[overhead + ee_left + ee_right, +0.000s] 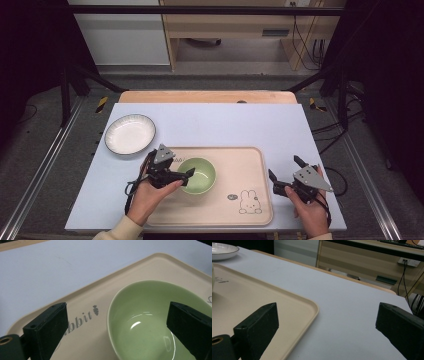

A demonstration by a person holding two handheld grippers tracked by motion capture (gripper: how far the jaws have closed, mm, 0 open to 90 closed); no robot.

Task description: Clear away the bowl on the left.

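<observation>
The left gripper (117, 332) was wide open around the green bowl's (150, 322) near rim, ready to grab. The bowl sat mid-frame on the tray (250, 170). The right gripper (287, 175) waited open, lower right.

Bowl (197, 175) sat in the tray (240, 160) at my near centre of the worktop (225, 122), plate (130, 133) behind-left off the tray, my left gripper (175, 170) beside the bowl, right gripper (286, 176) right of the tray.

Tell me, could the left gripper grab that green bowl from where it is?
Probably yes: the left gripper is open at the green bowl on the tray, one finger over the inside, one outside the rim, nothing between.
</observation>
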